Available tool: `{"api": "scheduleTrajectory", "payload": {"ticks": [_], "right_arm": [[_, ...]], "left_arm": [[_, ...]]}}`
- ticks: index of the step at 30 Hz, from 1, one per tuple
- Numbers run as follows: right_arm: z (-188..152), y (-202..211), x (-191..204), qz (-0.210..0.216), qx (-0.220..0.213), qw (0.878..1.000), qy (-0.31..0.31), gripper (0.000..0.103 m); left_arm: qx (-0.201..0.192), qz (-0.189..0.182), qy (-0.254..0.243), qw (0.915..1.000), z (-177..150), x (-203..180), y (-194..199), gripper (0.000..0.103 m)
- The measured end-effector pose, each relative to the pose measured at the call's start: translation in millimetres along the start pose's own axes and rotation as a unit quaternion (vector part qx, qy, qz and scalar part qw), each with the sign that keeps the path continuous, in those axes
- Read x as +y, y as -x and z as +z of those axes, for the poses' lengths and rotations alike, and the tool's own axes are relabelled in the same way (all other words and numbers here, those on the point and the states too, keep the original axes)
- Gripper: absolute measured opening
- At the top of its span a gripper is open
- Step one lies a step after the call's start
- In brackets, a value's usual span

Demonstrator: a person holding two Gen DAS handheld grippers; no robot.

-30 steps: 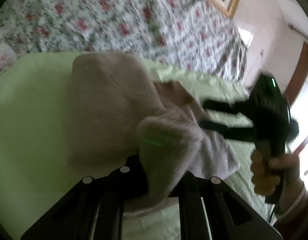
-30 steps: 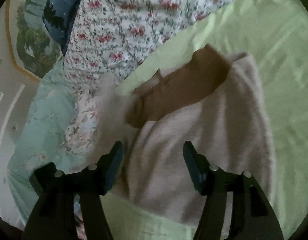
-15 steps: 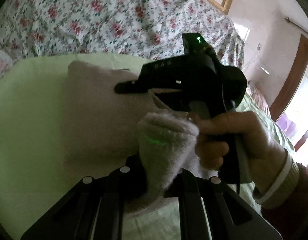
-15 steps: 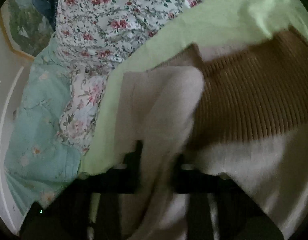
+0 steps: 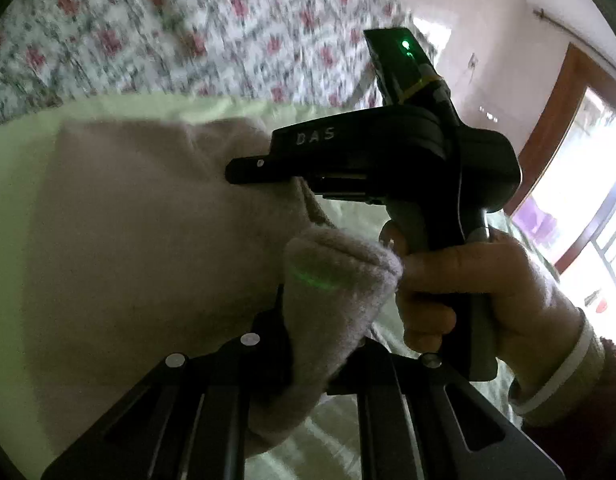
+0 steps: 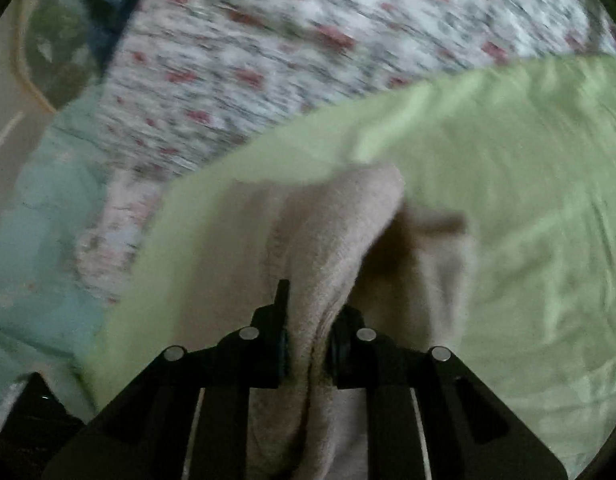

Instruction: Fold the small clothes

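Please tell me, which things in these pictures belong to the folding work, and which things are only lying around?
Belongs to the job:
- beige fleece garment
- left gripper, shut on a fold of it
- right gripper, shut on another fold
- green sheet under the garment

Only lying about:
- floral bedcover
- pale blue-green bedding

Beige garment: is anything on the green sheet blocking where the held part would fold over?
Nothing visible does. The left hand-held gripper and right hand-held gripper each pinch the beige garment; the green sheet around it shows no other item.
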State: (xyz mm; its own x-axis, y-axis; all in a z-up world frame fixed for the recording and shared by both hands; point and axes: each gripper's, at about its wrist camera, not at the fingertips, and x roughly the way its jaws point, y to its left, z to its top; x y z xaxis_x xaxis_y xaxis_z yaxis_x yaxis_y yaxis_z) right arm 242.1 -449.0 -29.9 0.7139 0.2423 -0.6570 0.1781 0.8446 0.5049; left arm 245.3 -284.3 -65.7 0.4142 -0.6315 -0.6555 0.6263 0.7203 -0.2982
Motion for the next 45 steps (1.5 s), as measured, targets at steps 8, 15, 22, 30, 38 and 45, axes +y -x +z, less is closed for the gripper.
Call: {"api": "scheduleTrajectory", "payload": {"ticks": [8,15,22,30,38,45], "right_arm": [[-7,4,-24,-0.007,-0.017,1.000,-0.002,0.017],[-17,10,-24,-0.073,-0.022,0.997,0.011,0.032],[-38,58,-35,-0.063,-0.061,0.995,-0.038,0.074],[-61,49,-36,-0.014,-0.031,0.997,-0.071,0.079],[-55,23,-45,0.009,-0.014,0.996,-0.087,0.079],[-46,-4,-48,0.016,0.015,0.997,-0.079,0.059]], "left_arm": [[0.018,-0.005,0.005,0.9998,0,2,-21,0.011],[0.040,-0.039,0.017,0.9983,-12,7,1,0.062],[0.005,-0.026,0.052,0.9983,-25,42,71,0.086],[0.007,0.009,0.136,0.9907,-13,123,79,0.087],[0.050,-0.036,0.194,0.9790,10,174,20,0.087],[0.063,-0.045,0.165,0.9833,20,171,-14,0.070]]}}
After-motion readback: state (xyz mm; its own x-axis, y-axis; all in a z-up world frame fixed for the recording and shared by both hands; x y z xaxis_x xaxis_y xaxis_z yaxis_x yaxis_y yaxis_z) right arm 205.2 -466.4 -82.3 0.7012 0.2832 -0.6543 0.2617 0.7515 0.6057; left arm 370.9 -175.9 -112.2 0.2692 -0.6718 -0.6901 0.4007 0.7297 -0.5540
